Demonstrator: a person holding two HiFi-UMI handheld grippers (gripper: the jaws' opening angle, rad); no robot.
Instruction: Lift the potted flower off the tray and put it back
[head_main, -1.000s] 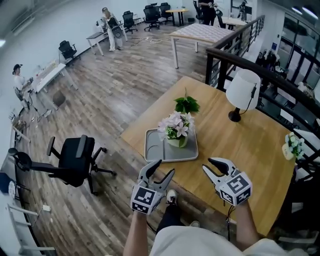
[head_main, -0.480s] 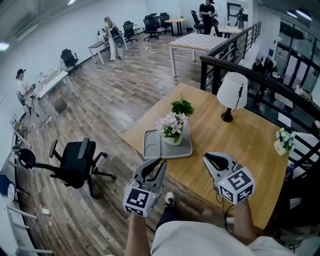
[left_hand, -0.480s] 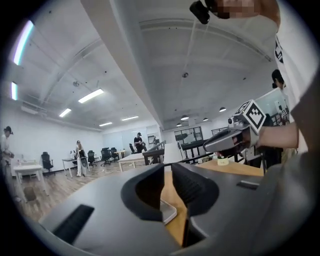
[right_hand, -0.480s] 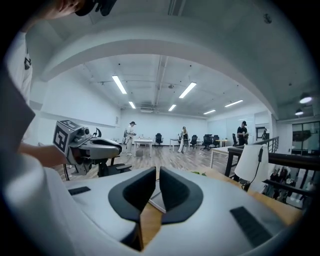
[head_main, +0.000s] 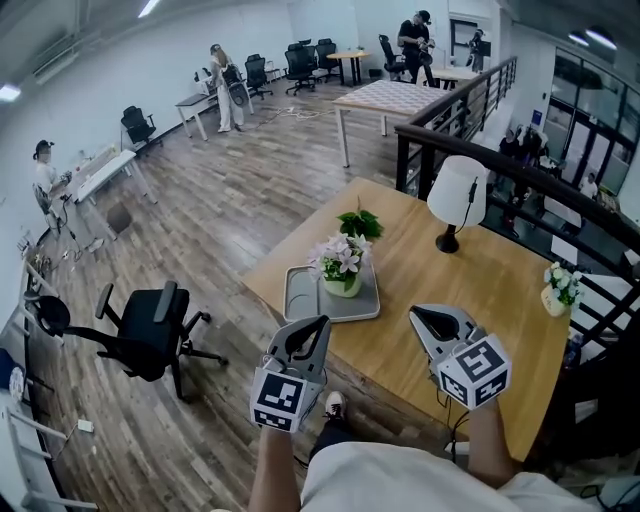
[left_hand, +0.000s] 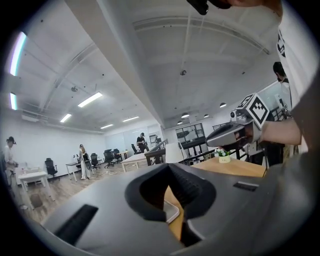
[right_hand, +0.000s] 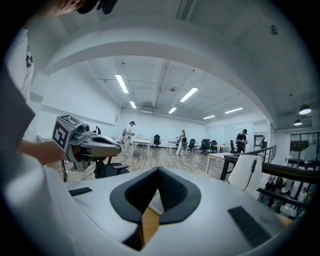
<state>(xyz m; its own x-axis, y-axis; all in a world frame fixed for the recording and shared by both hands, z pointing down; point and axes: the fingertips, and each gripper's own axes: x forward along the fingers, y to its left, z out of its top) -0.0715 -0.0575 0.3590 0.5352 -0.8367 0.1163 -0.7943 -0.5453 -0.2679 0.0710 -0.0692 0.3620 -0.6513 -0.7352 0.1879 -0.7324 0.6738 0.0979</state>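
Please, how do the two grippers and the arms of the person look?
Both are hand-held grey two-jaw grippers with dark inner pads, the left gripper and the right gripper. Each carries a cube with black-and-white square markers. The forearms are bare; the person wears a light shirt. The right gripper's jaws have just been closing, nothing between them.

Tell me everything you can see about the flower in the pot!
The potted flower has pale pink and white blooms with green leaves in a small light pot. It stands upright on the right part of a grey tray, near the edge of the wooden table. Only the tray seems to touch it.
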